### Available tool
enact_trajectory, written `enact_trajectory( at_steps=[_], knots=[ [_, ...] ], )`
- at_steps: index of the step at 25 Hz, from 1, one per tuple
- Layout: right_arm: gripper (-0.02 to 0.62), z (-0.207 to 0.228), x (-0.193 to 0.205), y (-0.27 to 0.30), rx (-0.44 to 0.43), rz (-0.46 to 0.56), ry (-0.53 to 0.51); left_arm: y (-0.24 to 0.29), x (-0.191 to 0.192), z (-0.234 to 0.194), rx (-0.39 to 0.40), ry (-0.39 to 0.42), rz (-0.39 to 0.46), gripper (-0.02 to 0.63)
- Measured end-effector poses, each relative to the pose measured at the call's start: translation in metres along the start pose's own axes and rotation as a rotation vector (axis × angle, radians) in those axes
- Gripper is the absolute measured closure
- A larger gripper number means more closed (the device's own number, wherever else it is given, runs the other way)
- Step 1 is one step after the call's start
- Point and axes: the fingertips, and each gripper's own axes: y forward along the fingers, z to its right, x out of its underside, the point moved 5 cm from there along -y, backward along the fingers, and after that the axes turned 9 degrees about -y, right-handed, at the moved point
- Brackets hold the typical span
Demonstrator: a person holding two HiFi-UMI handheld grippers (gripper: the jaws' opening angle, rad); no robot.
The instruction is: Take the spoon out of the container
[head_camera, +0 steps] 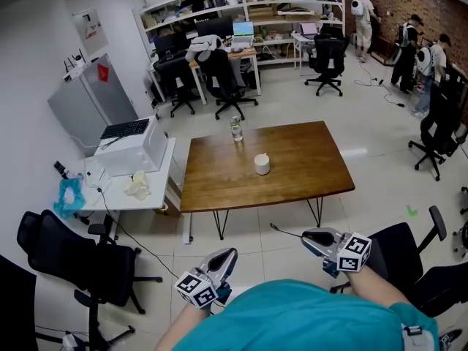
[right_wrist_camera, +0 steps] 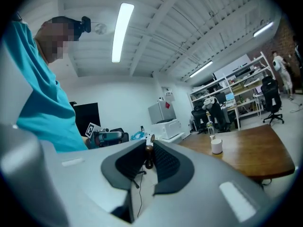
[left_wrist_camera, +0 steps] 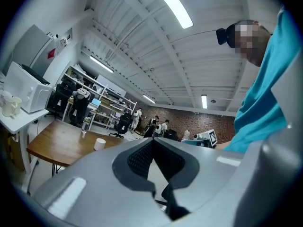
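Dark ribbed pads [right_wrist_camera: 165, 161] of the right gripper [right_wrist_camera: 149, 148] pinch the thin brown spoon [right_wrist_camera: 148, 158], whose slim shaft juts out toward the person's left, while the left gripper [left_wrist_camera: 154, 143] has its jaws pressed together with nothing between them. Both grippers hang low before the person's teal shirt [head_camera: 292, 320] over the tiled floor [head_camera: 248, 258], well apart from the wooden table [head_camera: 307, 167]. A white container [head_camera: 262, 164] stands near its middle, a clear bottle [head_camera: 236, 129] by the far edge.
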Motion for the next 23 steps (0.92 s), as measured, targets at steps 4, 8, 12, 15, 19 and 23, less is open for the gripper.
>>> enact_trajectory(
  at_steps=[4, 8, 12, 15, 19, 23],
  knots=[
    [0.551, 0.003, -0.004, 0.007, 0.003, -0.014, -0.002, -0.004, -0.007, -0.006, -0.009, -0.012, 0.009, 0.606],
    [0.55, -0.002, 0.002, 0.014, 0.002, -0.008, -0.004, -0.014, -0.004, -0.012, -0.003, -0.004, 0.012, 0.606],
    [0.551, 0.001, 0.008, 0.021, -0.004, -0.018, -0.013, -0.014, 0.0, -0.022, -0.003, -0.016, 0.013, 0.606],
    [0.551, 0.006, 0.007, 0.028, -0.001, -0.015, -0.001, -0.011, -0.006, -0.029, 0.0, -0.017, 0.014, 0.606],
    [0.551, 0.008, 0.004, 0.023, 0.004, -0.015, -0.008, -0.009, -0.006, -0.027, 0.006, -0.012, 0.012, 0.606],
    [0.551, 0.011, 0.003, 0.021, 0.008, -0.005, -0.008, -0.005, -0.004, -0.027, 0.01, -0.01, 0.014, 0.606]
  ],
)
